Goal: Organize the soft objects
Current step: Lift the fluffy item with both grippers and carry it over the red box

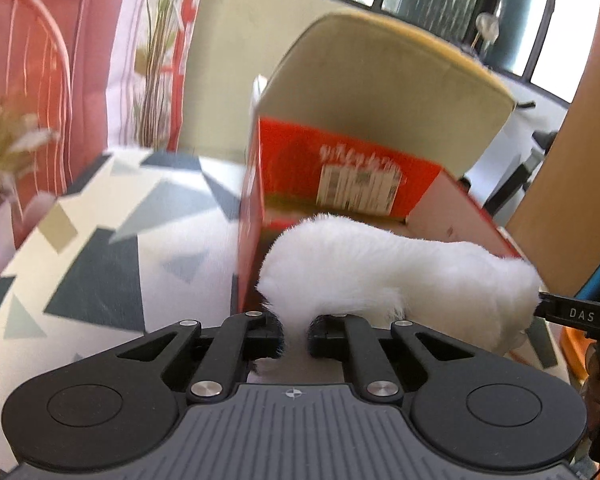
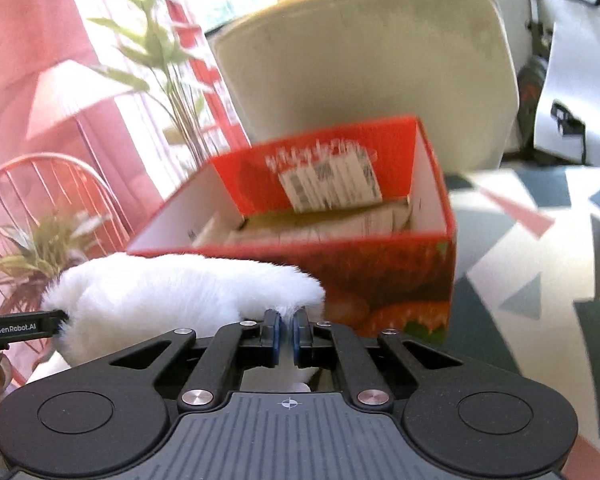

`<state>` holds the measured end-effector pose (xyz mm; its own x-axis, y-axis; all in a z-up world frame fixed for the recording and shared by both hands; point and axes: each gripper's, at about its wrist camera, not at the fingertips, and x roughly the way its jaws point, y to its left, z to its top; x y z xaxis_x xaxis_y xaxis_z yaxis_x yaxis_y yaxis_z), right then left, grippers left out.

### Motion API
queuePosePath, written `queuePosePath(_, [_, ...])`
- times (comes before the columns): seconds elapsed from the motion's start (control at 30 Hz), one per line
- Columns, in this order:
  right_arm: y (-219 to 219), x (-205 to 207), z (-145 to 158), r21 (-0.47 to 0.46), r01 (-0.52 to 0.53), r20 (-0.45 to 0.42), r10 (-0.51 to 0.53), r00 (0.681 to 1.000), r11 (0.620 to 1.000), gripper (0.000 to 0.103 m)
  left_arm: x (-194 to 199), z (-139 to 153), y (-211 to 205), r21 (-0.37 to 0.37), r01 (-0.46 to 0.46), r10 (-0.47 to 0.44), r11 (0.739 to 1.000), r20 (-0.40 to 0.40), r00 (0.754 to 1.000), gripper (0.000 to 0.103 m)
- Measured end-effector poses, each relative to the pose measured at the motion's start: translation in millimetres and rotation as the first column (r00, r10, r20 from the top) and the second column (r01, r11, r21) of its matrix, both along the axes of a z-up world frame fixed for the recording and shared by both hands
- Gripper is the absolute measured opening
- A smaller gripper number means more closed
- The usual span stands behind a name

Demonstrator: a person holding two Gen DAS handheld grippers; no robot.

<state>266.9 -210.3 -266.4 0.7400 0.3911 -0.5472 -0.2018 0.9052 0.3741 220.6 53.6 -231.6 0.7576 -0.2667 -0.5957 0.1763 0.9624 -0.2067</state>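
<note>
Fur [image 1: 396, 268] stretches between both clamped tongs [image 1: 296, 336] [image 2: 286, 334].

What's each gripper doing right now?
Left gripper: closed on the white fluffy toy.
Right gripper: closed on the same toy's other end.
</note>
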Motion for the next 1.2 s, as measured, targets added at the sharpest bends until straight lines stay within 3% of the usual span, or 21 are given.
queuePosePath(0.17, [0, -8, 26, -0.008, -0.004, 0.097, 0.005, 0.995, 1.0, 0.005, -6, 18, 1, -0.005, 0.0, 0.001, 1.0, 0.058, 0.998, 0.011])
queuePosePath(0.53, [4, 0, 69, -0.012, -0.023, 0.205, 0.025, 0.978, 1.0, 0.005, 7, 54, 1, -0.025, 0.019, -0.015, 1.0, 0.137, 0.99, 0.011])
queuePosePath(0.9, [6, 13, 80, -0.05, -0.025, 0.228, 0.036, 0.973, 0.998, 0.005, 20, 58, 1, -0.061, 0.026, -0.019, 0.998, 0.122, 0.992, 0.011])
queuePosePath(1.2, [3, 45, 100, -0.079, -0.023, 0.267, 0.044, 0.963, 0.997, 0.005, 56, 84, -4, -0.047, 0.017, -0.007, 0.999, 0.208, 0.978, 0.011])
